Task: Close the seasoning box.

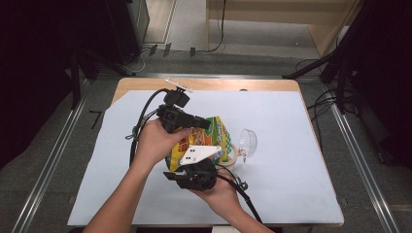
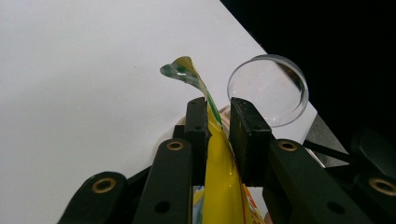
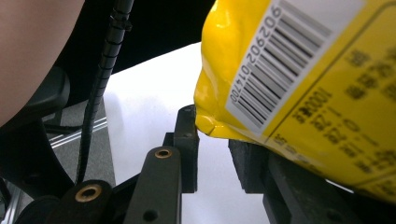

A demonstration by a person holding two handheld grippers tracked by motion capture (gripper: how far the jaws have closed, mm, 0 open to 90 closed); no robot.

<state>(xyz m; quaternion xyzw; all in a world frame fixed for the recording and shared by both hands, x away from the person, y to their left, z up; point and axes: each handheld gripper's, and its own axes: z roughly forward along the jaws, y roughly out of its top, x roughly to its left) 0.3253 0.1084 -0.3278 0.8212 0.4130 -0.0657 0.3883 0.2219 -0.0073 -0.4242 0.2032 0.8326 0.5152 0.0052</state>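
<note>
A yellow snack bag [image 1: 216,138] with green and orange print hangs between my two grippers, over the middle of the white table cover [image 1: 291,184]. My left gripper [image 1: 203,124] comes in from the left and is shut on the bag's [image 2: 219,186] thin upper edge, which curls out past my left gripper [image 2: 218,126]. My right gripper [image 1: 192,170] is below the bag, under its grey plate. Seen from my right gripper [image 3: 212,140], a lower corner of the bag [image 3: 327,79], barcode side up, sits pinched at the jaw tips and drapes over the right jaw.
A clear round plastic cup [image 1: 248,142] lies on its side just right of the bag; it also shows beyond the left jaws as the cup [image 2: 268,88]. A pale ring [image 1: 232,156] lies beside it. The cover's right edge drops to dark floor.
</note>
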